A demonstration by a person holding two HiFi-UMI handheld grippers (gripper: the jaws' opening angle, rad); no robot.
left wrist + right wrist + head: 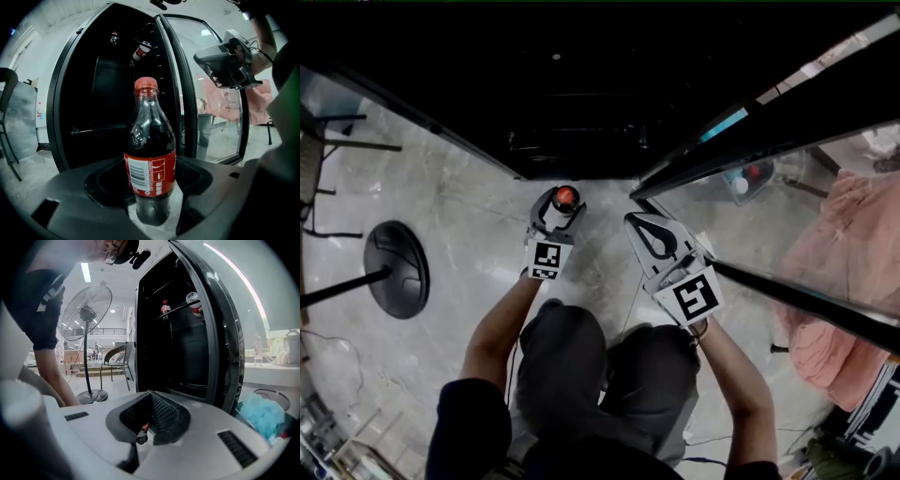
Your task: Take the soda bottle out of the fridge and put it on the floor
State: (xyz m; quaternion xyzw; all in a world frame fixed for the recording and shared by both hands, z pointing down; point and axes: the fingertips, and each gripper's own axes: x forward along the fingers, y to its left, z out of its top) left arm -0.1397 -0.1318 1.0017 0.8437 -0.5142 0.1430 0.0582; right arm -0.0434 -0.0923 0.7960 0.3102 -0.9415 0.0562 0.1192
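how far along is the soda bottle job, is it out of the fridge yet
Done: the soda bottle is out of the open fridge. In hand: the left tool is shut on it, holding it upright and low over the floor in front of the fridge. Left: set it down and let go; whether its base touches the floor cannot be told. The right tool is shut and empty.

The soda bottle (150,154), filled with dark liquid and fitted with a red cap and red label, is held upright between the jaws of the left tool (562,206).
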